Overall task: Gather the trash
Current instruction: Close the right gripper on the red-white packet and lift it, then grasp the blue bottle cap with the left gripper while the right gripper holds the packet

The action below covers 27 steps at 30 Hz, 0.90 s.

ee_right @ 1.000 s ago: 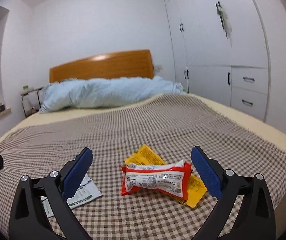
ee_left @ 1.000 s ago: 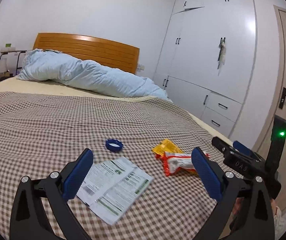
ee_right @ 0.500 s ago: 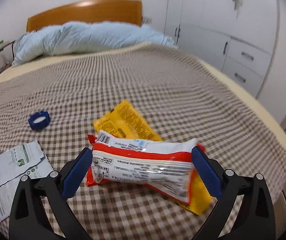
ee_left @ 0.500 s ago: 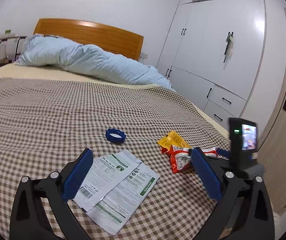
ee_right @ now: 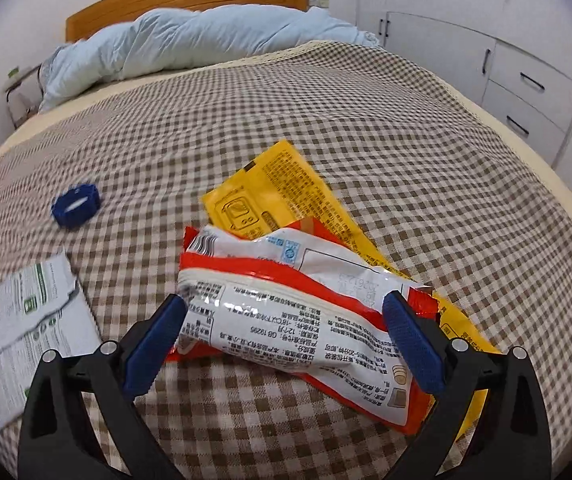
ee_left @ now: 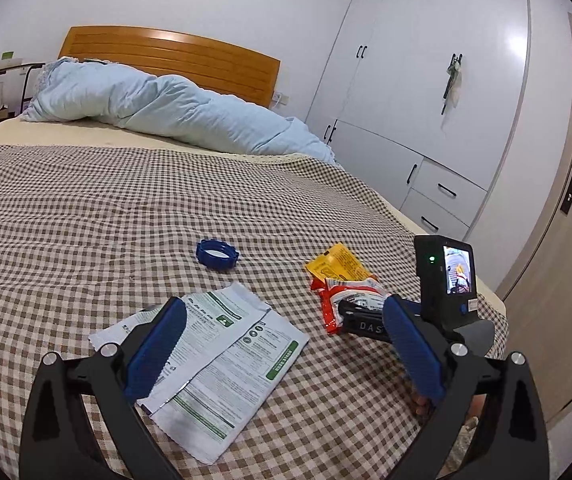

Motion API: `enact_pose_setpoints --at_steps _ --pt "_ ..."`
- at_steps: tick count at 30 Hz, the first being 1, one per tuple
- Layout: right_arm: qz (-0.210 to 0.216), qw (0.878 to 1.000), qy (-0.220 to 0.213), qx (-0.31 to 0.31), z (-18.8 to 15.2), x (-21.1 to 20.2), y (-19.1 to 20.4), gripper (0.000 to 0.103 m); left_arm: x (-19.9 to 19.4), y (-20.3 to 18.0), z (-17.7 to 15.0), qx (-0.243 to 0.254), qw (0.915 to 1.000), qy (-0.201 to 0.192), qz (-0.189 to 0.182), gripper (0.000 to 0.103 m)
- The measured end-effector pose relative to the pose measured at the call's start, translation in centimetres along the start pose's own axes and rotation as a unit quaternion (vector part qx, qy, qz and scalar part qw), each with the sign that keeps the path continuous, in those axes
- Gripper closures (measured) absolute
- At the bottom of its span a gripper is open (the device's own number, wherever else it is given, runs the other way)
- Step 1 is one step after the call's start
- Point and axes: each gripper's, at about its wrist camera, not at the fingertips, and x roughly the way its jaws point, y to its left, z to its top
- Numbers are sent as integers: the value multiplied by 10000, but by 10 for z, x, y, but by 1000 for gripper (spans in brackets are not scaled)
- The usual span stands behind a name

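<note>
A crinkled red-and-white plastic snack wrapper lies on the brown checked bedspread, overlapping a flat yellow sachet. The right gripper straddles it, blue fingers spread wide. The left gripper, fingers equally released, hovers over white printed paper sheets, near a blue plastic ring cap.

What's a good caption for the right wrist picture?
Open right gripper straddles a red wrapper on the bed.

The left hand-held gripper hangs low with jaws spread wide. The right hand-held gripper is likewise wide open, tilted downward.
</note>
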Motion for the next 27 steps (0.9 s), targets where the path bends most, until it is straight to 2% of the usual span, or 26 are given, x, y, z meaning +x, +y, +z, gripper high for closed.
enact_pose_setpoints --at_steps 5,8,9,10,11,15,27 --pt "-51 9996 46 -281 -5 -8 6 26 3 -3 -3 83 9999 69 16 8" --pt "-78 9996 -3 -286 -5 -10 8 39 5 -2 -3 45 9999 92 -7 8" --pt "-46 9997 -34 -250 -6 -12 7 50 5 -1 -3 36 10000 86 -17 8" --pt "-8 9998 -71 -185 -7 -15 6 66 4 -1 -3 27 10000 75 -20 8" --pt "64 9999 -100 -117 -7 -18 4 74 4 0 -2 21 10000 62 -18 8" --pt "146 9987 -443 184 -9 -36 -1 79 2 1 -2 -5 10000 50 -22 8" --pt "227 9918 -1138 537 -4 -68 -9 79 10 1 -1 27 9999 141 73 8"
